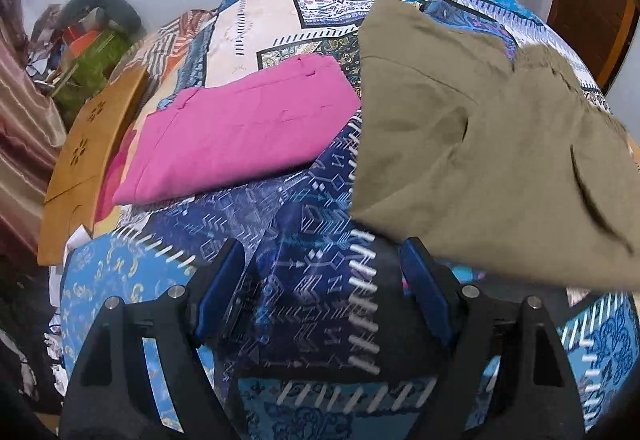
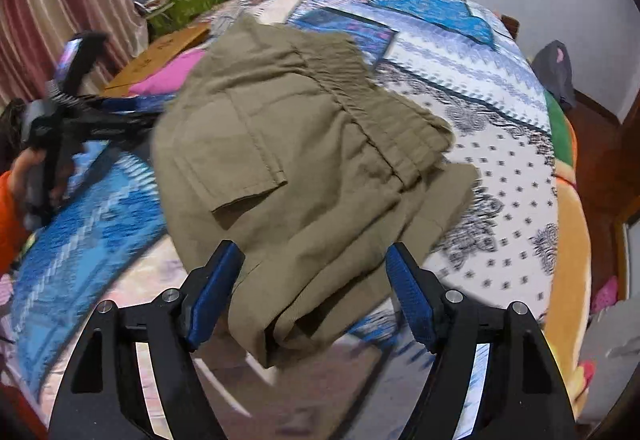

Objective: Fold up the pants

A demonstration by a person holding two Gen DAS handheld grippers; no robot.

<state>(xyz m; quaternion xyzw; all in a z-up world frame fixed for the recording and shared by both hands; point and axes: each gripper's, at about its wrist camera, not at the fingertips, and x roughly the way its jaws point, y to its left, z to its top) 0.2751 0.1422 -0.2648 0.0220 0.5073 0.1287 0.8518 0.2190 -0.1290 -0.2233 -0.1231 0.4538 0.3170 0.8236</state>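
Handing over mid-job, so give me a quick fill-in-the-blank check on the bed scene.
1. The folded pants lying left of the olive pants are ____.
2. Between the left gripper jaws lies only the patterned ____.
3. The right gripper jaws stand ____ around a fold of the olive pants.

Missing words: pink; bedspread; open

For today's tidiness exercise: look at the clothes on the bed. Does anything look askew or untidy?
Yes. The olive pants lie in a loose, uneven bundle: layers are offset and one corner sticks out at the right. The pink pants beside them are folded flat and square. Both grippers are open, holding nothing.
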